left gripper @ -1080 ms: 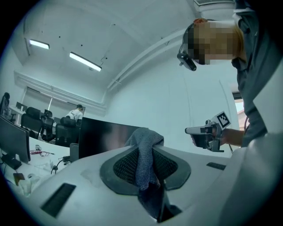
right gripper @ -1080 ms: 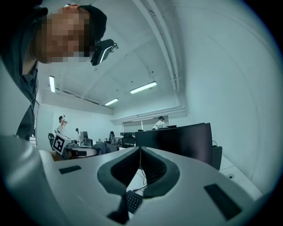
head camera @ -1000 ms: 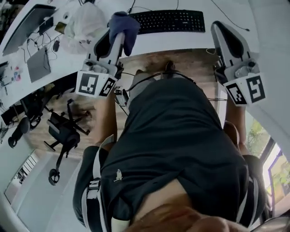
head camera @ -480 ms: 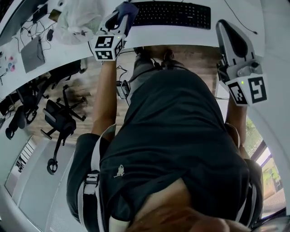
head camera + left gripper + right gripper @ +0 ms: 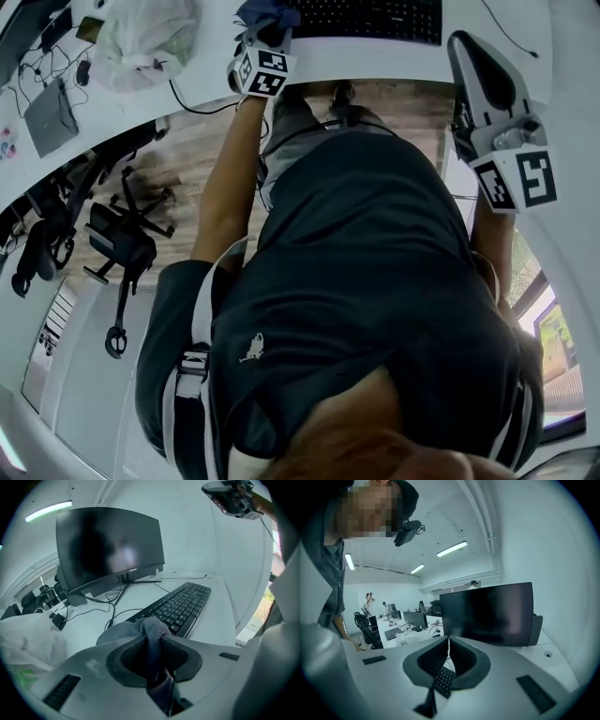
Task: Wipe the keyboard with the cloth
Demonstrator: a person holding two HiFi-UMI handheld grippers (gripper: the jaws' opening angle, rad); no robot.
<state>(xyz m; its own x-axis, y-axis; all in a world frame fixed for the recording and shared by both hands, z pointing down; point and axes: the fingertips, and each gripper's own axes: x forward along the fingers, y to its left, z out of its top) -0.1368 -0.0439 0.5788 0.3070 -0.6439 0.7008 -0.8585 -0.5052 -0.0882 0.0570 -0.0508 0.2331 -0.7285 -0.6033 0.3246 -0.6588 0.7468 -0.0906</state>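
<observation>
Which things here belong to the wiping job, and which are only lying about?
For the job: cloth, held in the left claw; keyboard.
Lying about: monitor, plastic bag, laptop, office chair; the right claw, shut and empty.

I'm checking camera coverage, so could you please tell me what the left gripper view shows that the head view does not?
Only the left gripper view shows the monitor and the jaws closed on the cloth. Only the head view shows the right gripper and the chair on the floor. Both show the left gripper, the cloth, the keyboard and the desk.
</observation>
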